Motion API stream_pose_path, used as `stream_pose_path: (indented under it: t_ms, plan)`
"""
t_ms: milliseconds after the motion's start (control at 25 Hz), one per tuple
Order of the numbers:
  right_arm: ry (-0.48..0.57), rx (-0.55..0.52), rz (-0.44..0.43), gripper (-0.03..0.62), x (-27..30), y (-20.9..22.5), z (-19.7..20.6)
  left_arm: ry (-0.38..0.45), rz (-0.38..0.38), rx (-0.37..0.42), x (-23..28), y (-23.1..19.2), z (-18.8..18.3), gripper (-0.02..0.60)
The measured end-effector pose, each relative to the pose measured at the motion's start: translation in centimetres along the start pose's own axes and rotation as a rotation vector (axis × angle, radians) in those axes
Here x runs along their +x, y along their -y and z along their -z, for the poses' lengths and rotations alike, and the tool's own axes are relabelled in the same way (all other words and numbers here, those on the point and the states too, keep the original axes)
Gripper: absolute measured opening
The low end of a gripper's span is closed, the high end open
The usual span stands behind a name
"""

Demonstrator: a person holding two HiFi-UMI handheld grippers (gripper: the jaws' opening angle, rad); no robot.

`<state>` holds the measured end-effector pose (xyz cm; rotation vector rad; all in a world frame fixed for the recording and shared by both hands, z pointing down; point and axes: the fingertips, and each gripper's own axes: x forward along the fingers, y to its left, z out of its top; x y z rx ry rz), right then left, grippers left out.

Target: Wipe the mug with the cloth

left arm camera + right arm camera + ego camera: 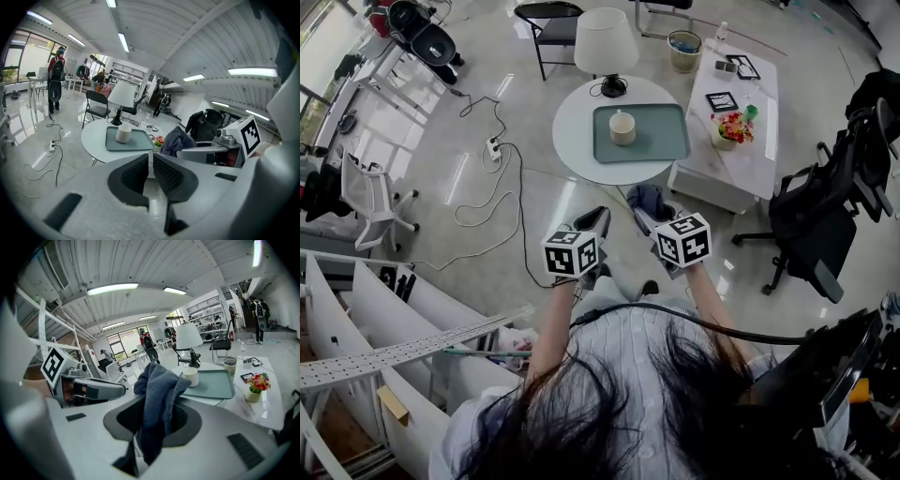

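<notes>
Mug (622,128): pale, squat, upright, upper centre of the head view. It sits on a grey-green tray (670,145) on the round white desk (572,131), with a lamp (606,42) above it in frame. Cloth (157,380): dark blue-grey, fleecy, bunched, well apart from the mug. Head view shows only a tuft of it. Right gripper view shows the right tool (155,418) pinching it, folds spilling over the jaws. Left gripper view: left tool (151,161) pressed together, nothing between.
</notes>
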<state>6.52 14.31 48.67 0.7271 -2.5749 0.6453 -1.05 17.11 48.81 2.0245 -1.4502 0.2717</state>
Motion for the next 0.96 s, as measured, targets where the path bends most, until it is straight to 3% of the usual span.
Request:
stream_pose_path:
  t_ms: [400, 960]
  plan:
    - [-0.022, -0.017, -0.016, 0.094, -1.9, 1.8, 1.2, -0.001, -0.017, -0.006, 1.5, 2.5, 0.9, 0.041]
    - [-0.036, -0.05, -0.054, 0.094, -1.0, 2.0, 0.6, 0.016, -0.061, -0.017, 1.6, 1.9, 0.1, 0.041]
